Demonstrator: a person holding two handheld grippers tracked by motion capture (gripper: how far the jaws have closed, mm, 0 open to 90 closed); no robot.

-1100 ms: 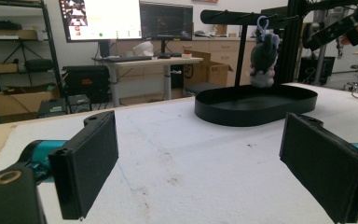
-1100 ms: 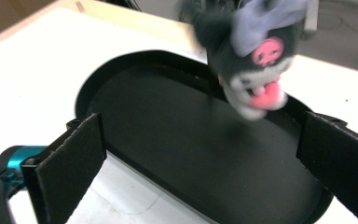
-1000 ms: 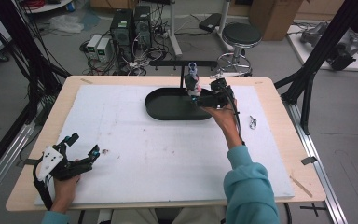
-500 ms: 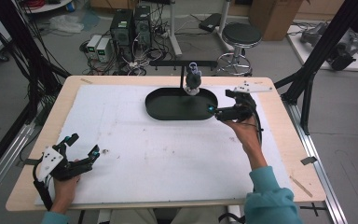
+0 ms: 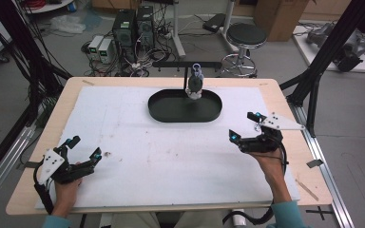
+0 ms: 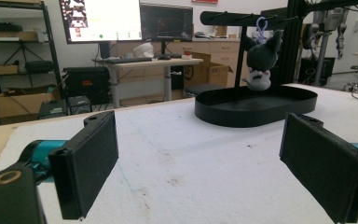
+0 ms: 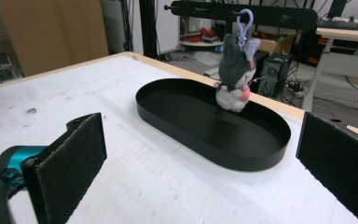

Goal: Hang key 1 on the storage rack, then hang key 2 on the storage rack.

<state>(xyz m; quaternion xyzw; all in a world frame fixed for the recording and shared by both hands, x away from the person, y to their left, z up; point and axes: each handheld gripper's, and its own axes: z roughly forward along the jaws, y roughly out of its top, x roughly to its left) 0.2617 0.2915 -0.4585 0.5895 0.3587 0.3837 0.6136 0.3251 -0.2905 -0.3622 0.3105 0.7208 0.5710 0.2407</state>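
A small grey plush toy [image 5: 195, 84] [image 6: 261, 60] [image 7: 233, 74] hangs by a pale blue clip from a black horizontal bar [image 5: 187, 63] [image 7: 242, 14] above a black oval tray [image 5: 166, 111] [image 6: 223, 112] [image 7: 191, 135]. My right gripper [image 5: 243, 126] rests open on the white mat, well right and in front of the tray, holding nothing. My left gripper [image 5: 83, 147] sits open at the near left of the mat, far from the tray, empty between its pads [image 6: 91, 158].
A white mat [image 5: 138, 156] covers the wooden table [image 5: 43, 142]. Black frame posts [image 5: 323, 61] stand at the table's right and left. A stool [image 5: 244, 35] and computer boxes [image 5: 133, 23] sit on the floor behind the table.
My right gripper has let go of the plush toy, drawn back from the bar toward the near right of the mat, and stands open. The toy now hangs from the bar. The left gripper stayed put.
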